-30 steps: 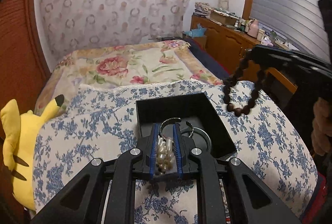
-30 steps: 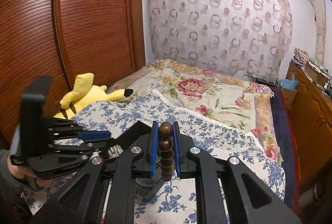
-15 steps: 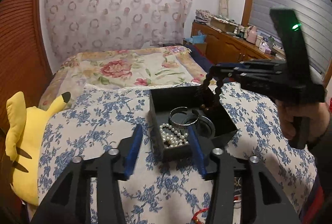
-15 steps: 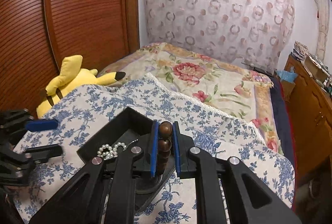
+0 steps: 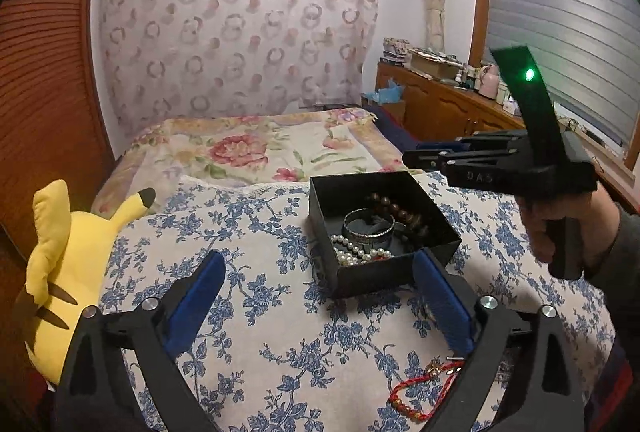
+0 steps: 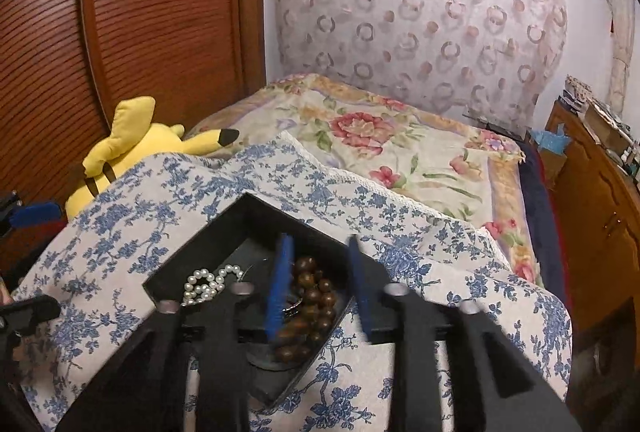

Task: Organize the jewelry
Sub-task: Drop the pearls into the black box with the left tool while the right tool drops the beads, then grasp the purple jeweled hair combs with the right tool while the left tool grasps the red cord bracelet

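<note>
A black open box sits on the blue-flowered cushion. It holds a white pearl strand, a silver bangle and a brown wooden bead string. My left gripper is open and empty, just in front of the box. My right gripper is open above the box, with the brown beads lying loose below it next to the pearls. The right gripper also shows in the left wrist view. A red cord bracelet lies on the cushion under my left gripper.
A yellow plush toy lies at the cushion's left edge against a wooden slatted wall. A floral bedspread stretches behind. A wooden cabinet with clutter stands to the right.
My left gripper opened, dropped the pearls into the box and drew back. My right gripper moved over the box, opened and let the brown beads fall in.
</note>
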Tool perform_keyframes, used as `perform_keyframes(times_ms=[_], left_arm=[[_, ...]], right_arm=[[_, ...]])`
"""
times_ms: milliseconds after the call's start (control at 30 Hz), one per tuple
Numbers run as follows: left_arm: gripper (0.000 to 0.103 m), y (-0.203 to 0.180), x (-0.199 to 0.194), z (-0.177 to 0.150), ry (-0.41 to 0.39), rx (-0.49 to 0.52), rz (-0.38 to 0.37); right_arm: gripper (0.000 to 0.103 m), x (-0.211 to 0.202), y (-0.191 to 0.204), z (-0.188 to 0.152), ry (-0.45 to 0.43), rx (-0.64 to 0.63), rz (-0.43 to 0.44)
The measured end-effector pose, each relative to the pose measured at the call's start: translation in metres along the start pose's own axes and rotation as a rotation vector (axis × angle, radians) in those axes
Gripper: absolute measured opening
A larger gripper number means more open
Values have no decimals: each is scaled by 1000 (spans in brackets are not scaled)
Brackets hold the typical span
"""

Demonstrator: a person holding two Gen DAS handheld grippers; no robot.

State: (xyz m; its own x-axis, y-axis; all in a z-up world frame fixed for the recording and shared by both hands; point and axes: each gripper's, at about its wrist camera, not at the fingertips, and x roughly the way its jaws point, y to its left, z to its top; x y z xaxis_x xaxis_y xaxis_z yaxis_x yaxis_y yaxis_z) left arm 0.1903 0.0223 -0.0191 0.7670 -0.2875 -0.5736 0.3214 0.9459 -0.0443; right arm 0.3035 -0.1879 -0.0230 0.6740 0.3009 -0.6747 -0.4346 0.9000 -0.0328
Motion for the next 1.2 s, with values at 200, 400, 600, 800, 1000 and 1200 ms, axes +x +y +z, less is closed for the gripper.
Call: perform_keyframes(times_ms=[200, 400, 600, 800, 1000, 1200], left_arm=[[93, -9, -6, -13, -5, -2, -3], [94, -22, -5, -24, 4, 9, -11], [94, -36, -5, -33, 14, 11, -33], [94, -42, -10, -48, 31, 8, -52], [94, -46, -19, -63, 48, 13, -69], [94, -45, -28, -76, 64, 17, -73]], right_arm=[[37, -37, 4, -19, -42, 0, 39], [37, -69, 5, -61, -48, 13, 65], [37, -89, 11, -113, -6, 26, 80], [49, -104, 26, -154, 41, 22, 106], [70, -115, 50, -176, 75, -24, 147], [71, -107, 70, -184, 130, -102, 147]])
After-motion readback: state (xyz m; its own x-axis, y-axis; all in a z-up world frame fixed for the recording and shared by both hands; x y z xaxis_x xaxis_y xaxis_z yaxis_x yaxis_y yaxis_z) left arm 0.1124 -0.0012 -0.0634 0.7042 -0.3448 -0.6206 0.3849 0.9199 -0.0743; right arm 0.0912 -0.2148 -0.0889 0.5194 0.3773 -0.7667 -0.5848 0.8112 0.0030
